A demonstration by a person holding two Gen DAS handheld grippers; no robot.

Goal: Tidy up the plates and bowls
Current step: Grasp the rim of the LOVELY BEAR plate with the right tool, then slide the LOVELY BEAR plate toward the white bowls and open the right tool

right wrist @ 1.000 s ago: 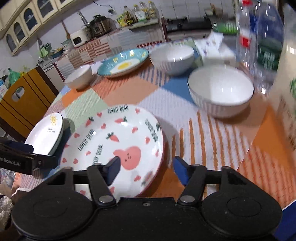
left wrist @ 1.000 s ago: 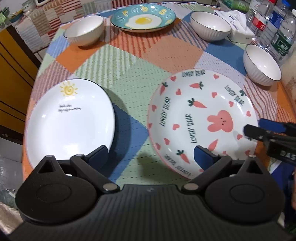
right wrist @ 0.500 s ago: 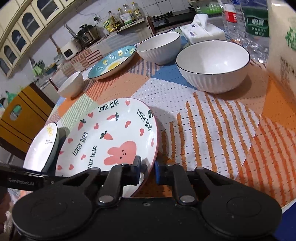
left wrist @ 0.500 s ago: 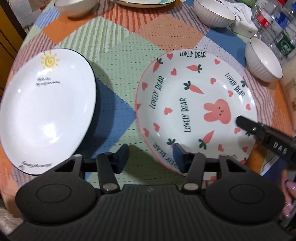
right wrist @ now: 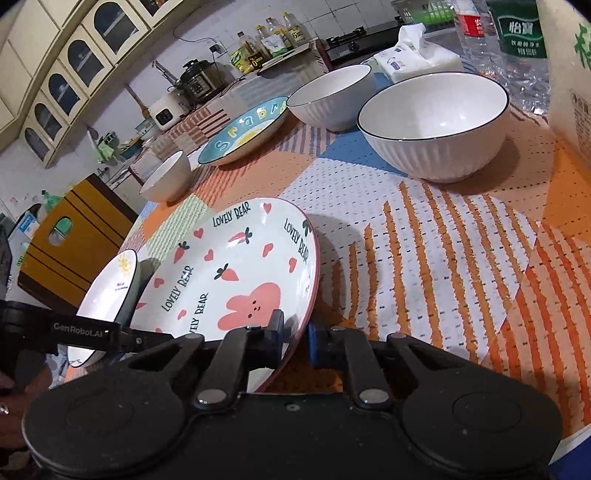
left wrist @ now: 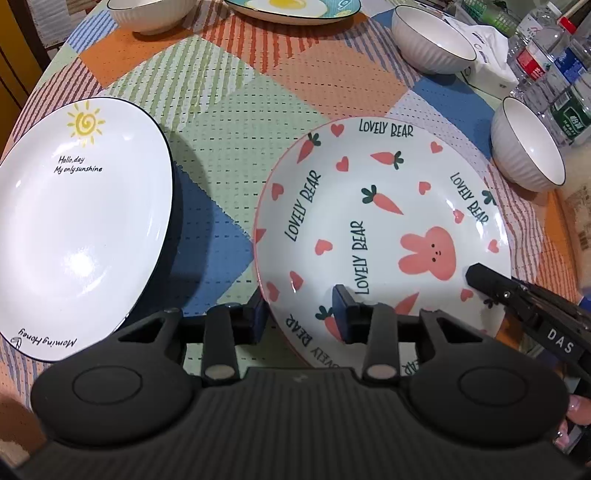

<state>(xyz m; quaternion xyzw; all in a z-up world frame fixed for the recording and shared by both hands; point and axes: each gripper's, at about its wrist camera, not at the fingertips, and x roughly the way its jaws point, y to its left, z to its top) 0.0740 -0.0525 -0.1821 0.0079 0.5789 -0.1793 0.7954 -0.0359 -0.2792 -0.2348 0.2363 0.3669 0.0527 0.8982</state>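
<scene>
The rabbit plate with carrots and hearts is lifted and tilted above the patchwork tablecloth. My left gripper is shut on its near-left rim. My right gripper is shut on its right rim; that plate shows in the right wrist view too. A white sun plate lies to the left on the table. Three white ribbed bowls and a teal egg plate stand farther back.
Water bottles and a tissue pack crowd the right back edge. A carton stands close on the right. A yellow wooden chair is beyond the table's left edge.
Both grippers have closed on the rabbit plate's rim, left then right, and the plate has risen and tilted off the cloth.
</scene>
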